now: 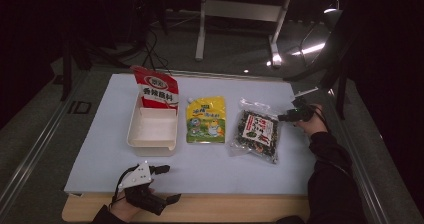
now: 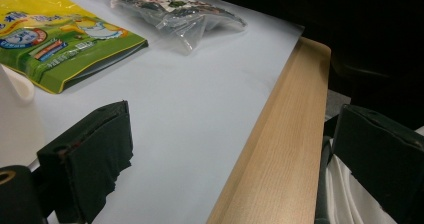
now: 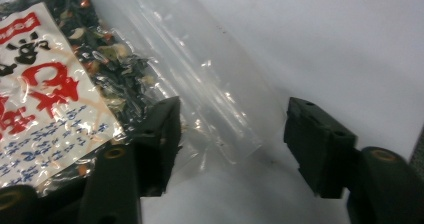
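Clear bag of dark dried mix [image 1: 254, 132], white label with red characters, lies flat on the counter [image 1: 210, 169]. I take it as my landmark. Its clear sealed edge [image 3: 215, 109] is the empty strip of film on the side toward my right hand.

Right hand-held gripper [image 1: 291, 116] sits at that edge of the bag. In the right gripper view its jaws stand apart, one over the bag's filled part, the other over bare counter, the clear strip between them. Pads not pressing on the film; nothing held yet. I read the step as the approach to a pinch on the bag's edge.

Next move, as I judge it: settle lower so the jaws straddle the film, then close. The film is thin and slick and lies flat; it may slide out or crumple.

Just left of the bag, a yellow-green pouch [image 1: 205, 119], lying flat. Left of that, a white tray [image 1: 152, 129] with a red-and-white packet [image 1: 156, 90] propped at its far end.

Left hand-held gripper [image 1: 162, 184] rests well apart from the bag, at the counter's near edge, jaws wide and empty.
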Demonstrator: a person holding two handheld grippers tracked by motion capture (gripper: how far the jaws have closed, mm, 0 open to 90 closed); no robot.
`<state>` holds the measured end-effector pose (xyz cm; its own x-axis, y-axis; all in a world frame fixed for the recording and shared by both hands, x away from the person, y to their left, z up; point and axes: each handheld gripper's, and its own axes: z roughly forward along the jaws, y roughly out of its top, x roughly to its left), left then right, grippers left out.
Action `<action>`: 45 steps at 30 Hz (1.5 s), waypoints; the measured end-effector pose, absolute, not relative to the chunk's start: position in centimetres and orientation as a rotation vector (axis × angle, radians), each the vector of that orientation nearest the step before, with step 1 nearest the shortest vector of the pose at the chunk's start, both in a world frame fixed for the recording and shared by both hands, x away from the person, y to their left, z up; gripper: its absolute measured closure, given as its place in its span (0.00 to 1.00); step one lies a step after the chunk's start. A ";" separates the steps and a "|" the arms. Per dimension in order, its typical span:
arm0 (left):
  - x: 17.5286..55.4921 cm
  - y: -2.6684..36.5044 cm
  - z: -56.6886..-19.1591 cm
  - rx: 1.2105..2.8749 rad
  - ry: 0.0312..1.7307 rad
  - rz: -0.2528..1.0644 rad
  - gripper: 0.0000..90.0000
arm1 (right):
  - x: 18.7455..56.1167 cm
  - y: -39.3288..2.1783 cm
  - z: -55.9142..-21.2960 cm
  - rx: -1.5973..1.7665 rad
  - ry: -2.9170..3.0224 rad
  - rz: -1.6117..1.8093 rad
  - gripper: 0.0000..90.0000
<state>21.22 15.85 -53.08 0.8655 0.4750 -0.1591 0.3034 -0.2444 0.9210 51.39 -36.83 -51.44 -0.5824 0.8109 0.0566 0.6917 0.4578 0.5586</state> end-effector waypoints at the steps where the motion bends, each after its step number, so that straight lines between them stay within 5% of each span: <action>1: 21.2 15.9 -53.1 1.850 0.583 0.179 0.04 | 51.4 -36.8 -51.4 1.292 2.500 0.797 0.54; 13: 21.3 15.8 -53.1 1.854 0.577 0.177 0.04 | 51.0 -36.1 -50.5 1.249 2.501 0.680 0.99; 45: 22.0 14.6 -52.6 1.865 0.524 0.155 0.04 | 46.8 -33.9 -44.5 1.032 2.404 0.776 1.00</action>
